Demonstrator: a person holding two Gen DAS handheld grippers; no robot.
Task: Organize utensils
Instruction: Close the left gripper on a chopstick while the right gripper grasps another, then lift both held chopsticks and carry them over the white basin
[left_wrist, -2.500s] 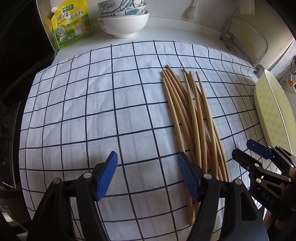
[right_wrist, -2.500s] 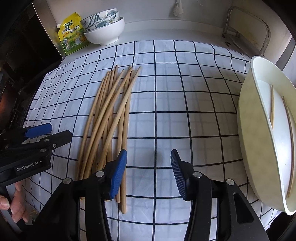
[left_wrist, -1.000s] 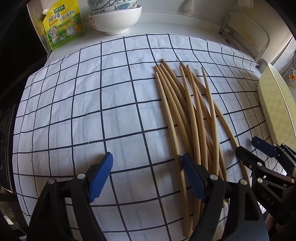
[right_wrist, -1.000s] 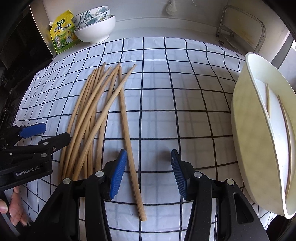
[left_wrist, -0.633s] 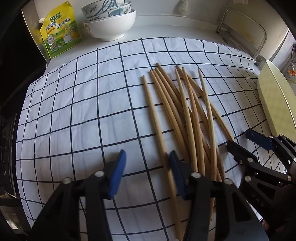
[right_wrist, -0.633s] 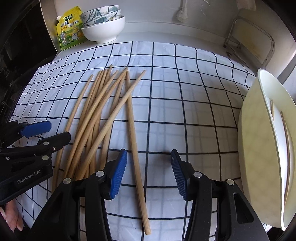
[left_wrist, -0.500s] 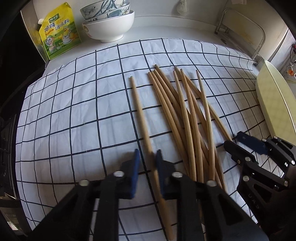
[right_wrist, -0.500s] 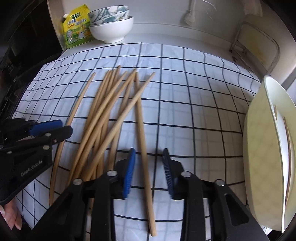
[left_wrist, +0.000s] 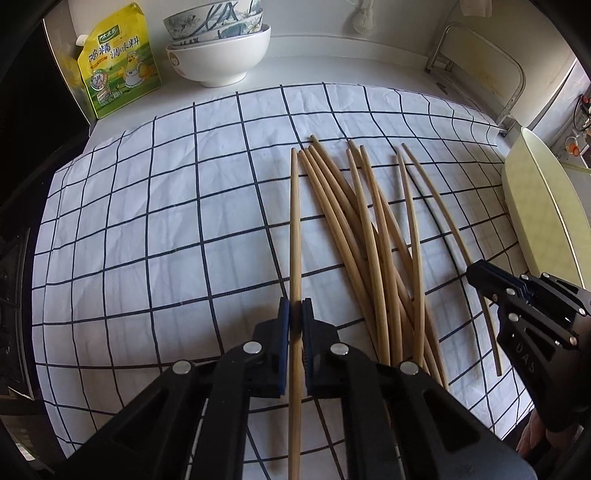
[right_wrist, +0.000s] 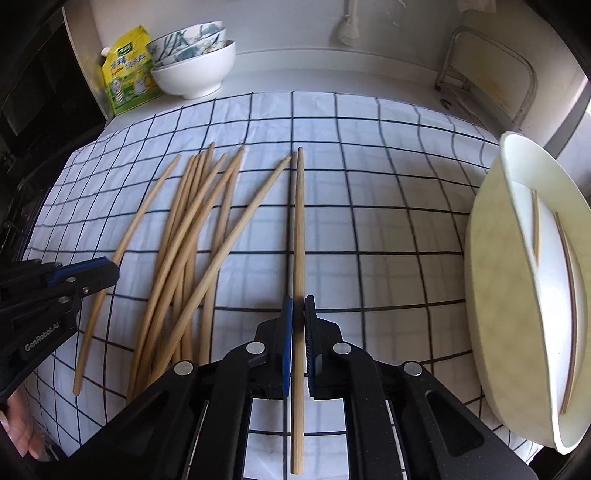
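Left gripper (left_wrist: 295, 317): clamped shut on one chopstick (left_wrist: 294, 229).
Right gripper (right_wrist: 298, 314): clamped shut on another chopstick (right_wrist: 298, 236).
Risk: each thin stick could pivot or slip when lifted, or nudge the pile (left_wrist: 373, 240).

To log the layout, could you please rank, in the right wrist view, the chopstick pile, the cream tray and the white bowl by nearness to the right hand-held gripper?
From the right hand-held gripper, shut on one chopstick:
1. Chopstick pile, on the cloth just to its left.
2. Cream tray, at the right edge of the cloth.
3. White bowl, far back on the left, beyond the cloth.
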